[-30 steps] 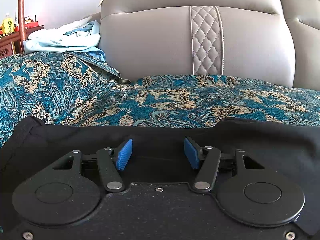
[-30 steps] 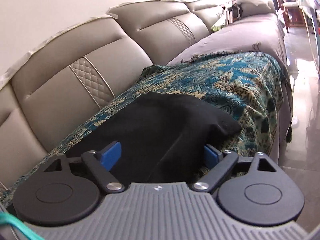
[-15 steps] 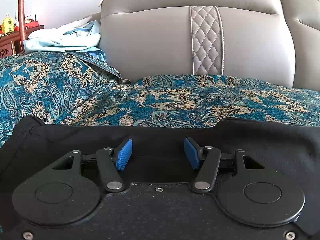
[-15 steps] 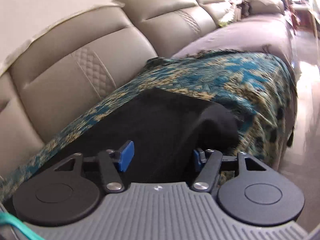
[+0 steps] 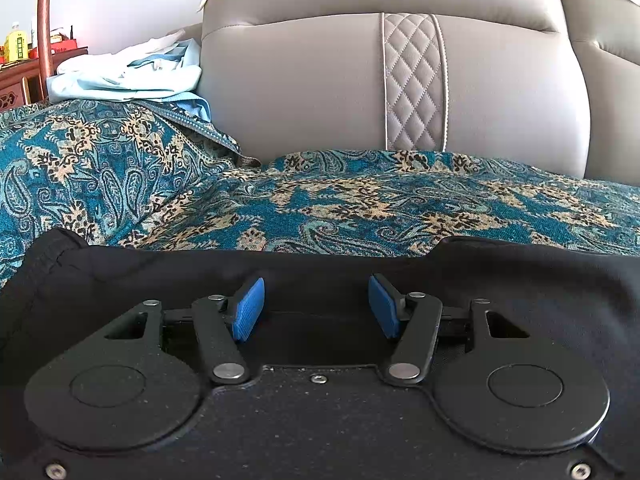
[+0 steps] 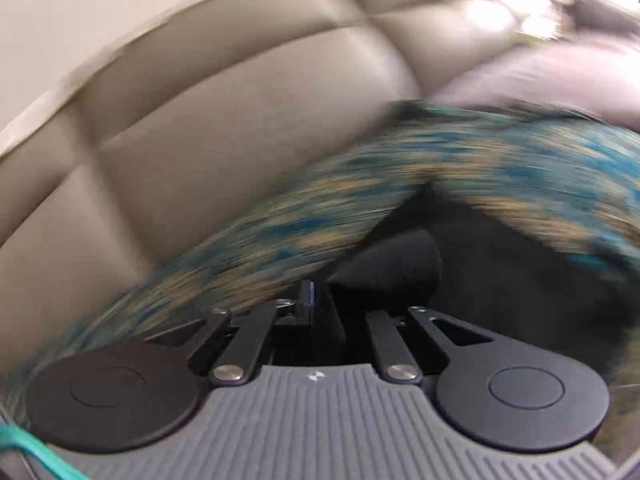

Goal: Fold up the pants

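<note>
The black pants [image 5: 320, 276] are soft, dull cloth with no shine. In the left wrist view they lie flat on the sofa throw, right under and just ahead of the left gripper [image 5: 316, 308], and they spread out past both sides of it. Their long way runs side to side across the gripper, not away from it. The far edge is a nearly straight line. At the far left the cloth ends in a thick, rounded rim, a bit puckered — it may be the waistband, but I cannot tell for sure.

The left gripper has its two blue, bumpy pads [image 5: 249, 309] standing apart, with only flat black cloth below the gap. They pinch nothing.

In the right wrist view the picture is blurry. The right gripper [image 6: 326, 312] has its fingers squeezed together on a fold of the pants [image 6: 392, 264]. The cloth bunches up into a round, dark lump just ahead of the fingertips and falls away to the right.

Under the pants is the throw [image 5: 360, 208] — a woven cloth, teal with tan curly shapes. Behind it stands the sofa back [image 5: 304, 92], smooth grey-tan leather with a stitched diamond strip [image 5: 414, 84]. Far to the left of the left gripper sits a heap of pale blue clothes [image 5: 132, 74].
</note>
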